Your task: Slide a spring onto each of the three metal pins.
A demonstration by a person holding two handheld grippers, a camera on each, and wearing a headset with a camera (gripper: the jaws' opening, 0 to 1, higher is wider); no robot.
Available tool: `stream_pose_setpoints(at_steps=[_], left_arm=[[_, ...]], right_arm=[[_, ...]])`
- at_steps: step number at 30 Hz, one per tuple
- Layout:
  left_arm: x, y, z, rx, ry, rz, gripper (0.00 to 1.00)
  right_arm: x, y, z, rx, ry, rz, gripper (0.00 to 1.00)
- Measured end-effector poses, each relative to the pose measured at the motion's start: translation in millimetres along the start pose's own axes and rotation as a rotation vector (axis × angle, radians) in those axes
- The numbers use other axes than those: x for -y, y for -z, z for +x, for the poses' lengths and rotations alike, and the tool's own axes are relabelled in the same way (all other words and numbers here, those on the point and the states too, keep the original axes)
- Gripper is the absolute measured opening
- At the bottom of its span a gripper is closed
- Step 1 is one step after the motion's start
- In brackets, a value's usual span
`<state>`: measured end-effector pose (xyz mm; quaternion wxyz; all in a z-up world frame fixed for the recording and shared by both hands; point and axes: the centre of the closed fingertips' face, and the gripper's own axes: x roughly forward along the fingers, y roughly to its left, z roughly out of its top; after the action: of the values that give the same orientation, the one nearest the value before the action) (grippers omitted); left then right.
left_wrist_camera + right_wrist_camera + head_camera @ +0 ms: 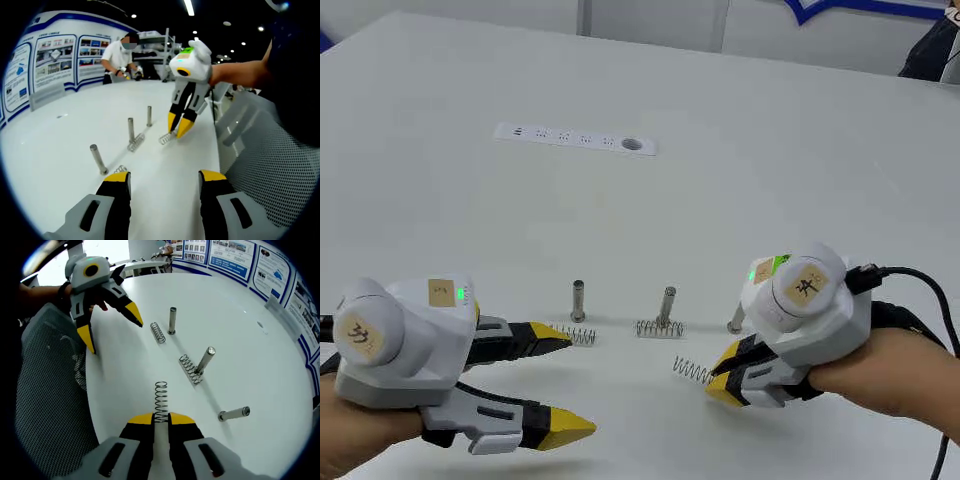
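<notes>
On the white tabletop (pixel 800 150) stand three short upright metal pins (pixel 667 305); three thin wire coil springs (pixel 660 328) are there, two lying loose beside pins and one held spring (pixel 160 400), its end pinched in the right gripper (pixel 720 375), jaws narrow; the left gripper (pixel 575 385) has its jaws wide, holding nothing; the third pin (pixel 233 413), half hidden behind the right gripper in the head view, shows whole in the right gripper view.

Head view looks down; gripper views, low, face each other (pins (pixel 668 303) shared).
</notes>
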<state>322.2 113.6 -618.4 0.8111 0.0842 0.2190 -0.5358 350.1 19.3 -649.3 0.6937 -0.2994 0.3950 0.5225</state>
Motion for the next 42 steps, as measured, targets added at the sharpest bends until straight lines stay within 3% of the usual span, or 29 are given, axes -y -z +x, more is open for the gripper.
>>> stream_pose_setpoints(at_steps=[6,24,32,42], left_arm=[[0.3,2.1,8.2,-0.009,0.032,0.022,0.52],[16.5,-1.6,25.8,-0.027,0.106,0.115,0.34],[23.1,-0.4,27.9,-0.048,0.120,0.152,0.21],[25.0,4.7,28.4,-0.076,0.130,0.179,0.12]], right_arm=[[-14.6,-13.5,5.1,0.001,-0.039,-0.067,0.11],[-49.3,-42.2,11.5,0.005,-0.135,-0.267,0.11],[-55.1,-45.2,12.3,0.009,-0.145,-0.329,0.11],[-59.9,-48.2,9.2,0.029,-0.155,-0.361,0.11]])
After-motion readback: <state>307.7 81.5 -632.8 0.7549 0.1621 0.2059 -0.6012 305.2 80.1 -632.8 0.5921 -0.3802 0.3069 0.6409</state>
